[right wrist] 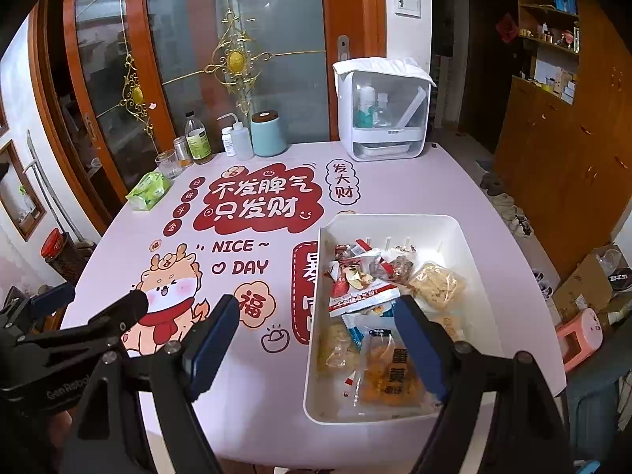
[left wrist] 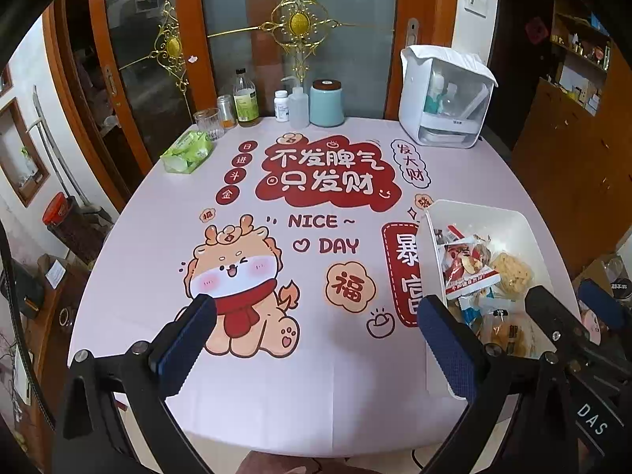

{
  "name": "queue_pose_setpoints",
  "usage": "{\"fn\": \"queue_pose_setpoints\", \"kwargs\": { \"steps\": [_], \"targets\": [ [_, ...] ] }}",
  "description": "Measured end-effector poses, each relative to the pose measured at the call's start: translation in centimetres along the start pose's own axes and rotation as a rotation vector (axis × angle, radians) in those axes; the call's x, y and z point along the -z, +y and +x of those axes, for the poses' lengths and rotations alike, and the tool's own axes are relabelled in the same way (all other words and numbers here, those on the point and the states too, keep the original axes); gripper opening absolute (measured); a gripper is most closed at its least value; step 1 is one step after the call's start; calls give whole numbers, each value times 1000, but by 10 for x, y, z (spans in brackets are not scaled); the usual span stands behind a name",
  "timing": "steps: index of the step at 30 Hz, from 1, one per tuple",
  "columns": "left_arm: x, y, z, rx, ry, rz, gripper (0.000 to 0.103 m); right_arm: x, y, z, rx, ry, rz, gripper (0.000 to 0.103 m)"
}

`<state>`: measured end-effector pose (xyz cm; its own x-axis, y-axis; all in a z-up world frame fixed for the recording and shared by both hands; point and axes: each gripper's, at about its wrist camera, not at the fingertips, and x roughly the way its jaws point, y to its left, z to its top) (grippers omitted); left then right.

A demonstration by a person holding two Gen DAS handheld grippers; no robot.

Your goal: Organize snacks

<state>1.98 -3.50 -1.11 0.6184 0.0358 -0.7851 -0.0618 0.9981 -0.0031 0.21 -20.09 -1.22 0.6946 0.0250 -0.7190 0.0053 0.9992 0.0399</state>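
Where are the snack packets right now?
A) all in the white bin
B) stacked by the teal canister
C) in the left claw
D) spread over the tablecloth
A: the snack packets all lie inside the white bin at the table's right side; the printed tablecloth carries none, and both claws stand open with nothing between them.

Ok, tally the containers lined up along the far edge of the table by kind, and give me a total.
Drinking glass: 1
Small jar: 1
Glass bottle with green label: 1
White pill bottle: 1
Squeeze bottle with bent spout: 1
Blue canister with dark lid: 1
Total: 6
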Motion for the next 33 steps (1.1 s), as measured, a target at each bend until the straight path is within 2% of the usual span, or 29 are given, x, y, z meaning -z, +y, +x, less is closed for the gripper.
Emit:
{"fn": "queue_pose_setpoints", "kwargs": {
  "steps": [33],
  "targets": [
    [11,14,0,-5,39,5,101,8,12,-4,-20,28,17,81]
  ]
}}
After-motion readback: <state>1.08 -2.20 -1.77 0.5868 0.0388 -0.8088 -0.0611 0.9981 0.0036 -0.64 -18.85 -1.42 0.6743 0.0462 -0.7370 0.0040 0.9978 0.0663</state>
